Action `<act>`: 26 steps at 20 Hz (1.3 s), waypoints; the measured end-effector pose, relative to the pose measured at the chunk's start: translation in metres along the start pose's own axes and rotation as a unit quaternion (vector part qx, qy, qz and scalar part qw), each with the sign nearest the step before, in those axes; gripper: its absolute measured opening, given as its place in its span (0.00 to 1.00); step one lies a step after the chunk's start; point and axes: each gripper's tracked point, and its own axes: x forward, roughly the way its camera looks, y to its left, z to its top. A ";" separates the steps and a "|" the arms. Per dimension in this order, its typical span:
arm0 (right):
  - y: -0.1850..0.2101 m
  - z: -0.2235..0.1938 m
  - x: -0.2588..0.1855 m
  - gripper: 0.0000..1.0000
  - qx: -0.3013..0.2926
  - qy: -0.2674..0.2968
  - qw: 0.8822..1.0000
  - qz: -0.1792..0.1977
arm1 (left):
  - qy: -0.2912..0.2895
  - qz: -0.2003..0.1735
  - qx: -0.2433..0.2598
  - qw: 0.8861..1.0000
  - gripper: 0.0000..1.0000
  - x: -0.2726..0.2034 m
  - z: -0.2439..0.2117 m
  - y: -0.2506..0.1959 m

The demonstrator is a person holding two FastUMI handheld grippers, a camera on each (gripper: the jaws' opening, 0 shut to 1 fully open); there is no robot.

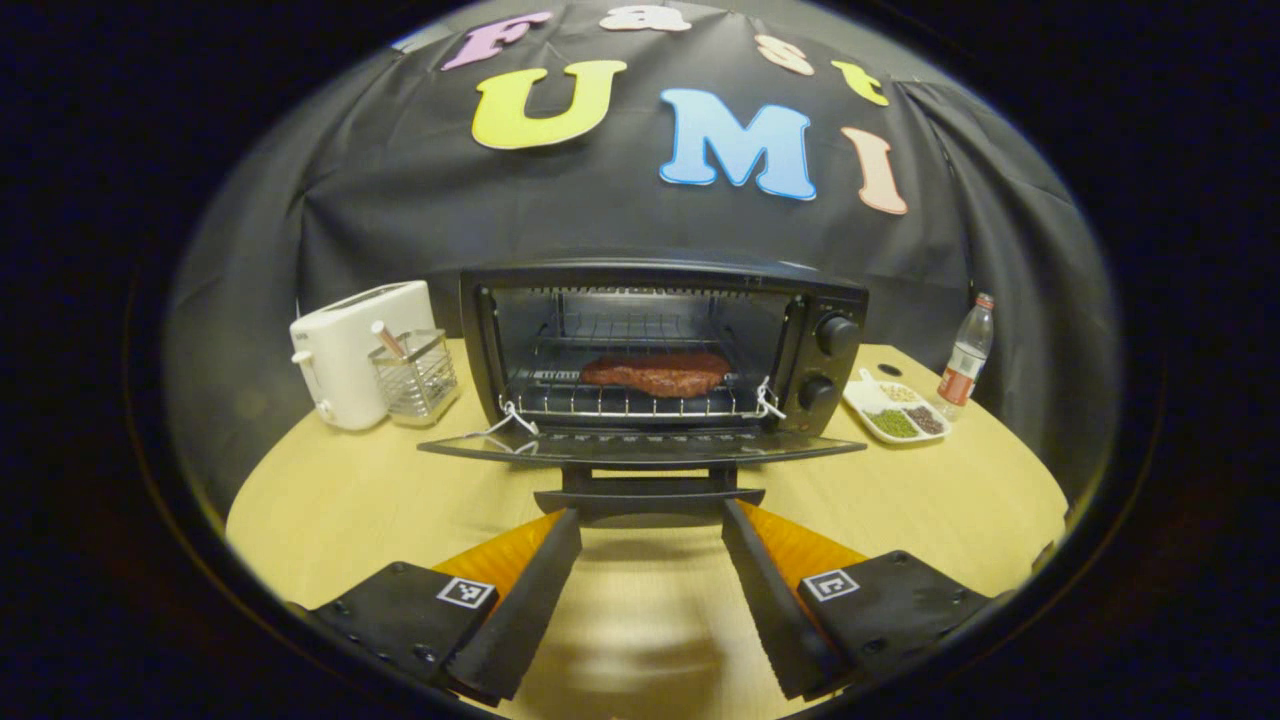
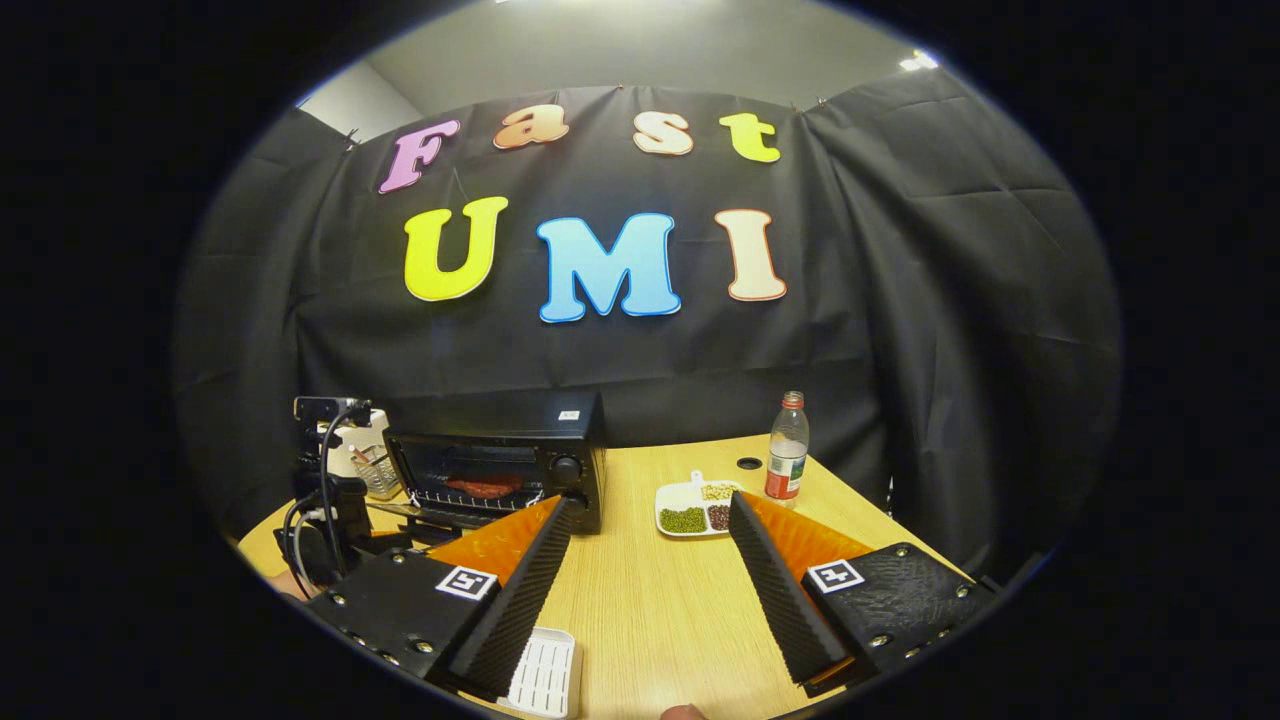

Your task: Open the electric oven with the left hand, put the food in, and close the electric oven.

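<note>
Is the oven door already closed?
No, in the left gripper view the oven door lies folded down flat, and the meat sits on the rack inside.

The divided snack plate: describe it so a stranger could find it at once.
Start at the black electric oven standing on the wooden table with its door dropped open. On the knob side of the oven, between it and a clear bottle with a red label, lies the snack plate. It alone is flat, white and split into compartments holding green, dark and pale beans.
</note>
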 end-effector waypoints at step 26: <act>-0.062 0.079 -0.031 0.97 -0.004 -0.078 0.995 0.057 | -0.236 0.033 0.019 0.971 0.96 -0.219 0.190 -0.032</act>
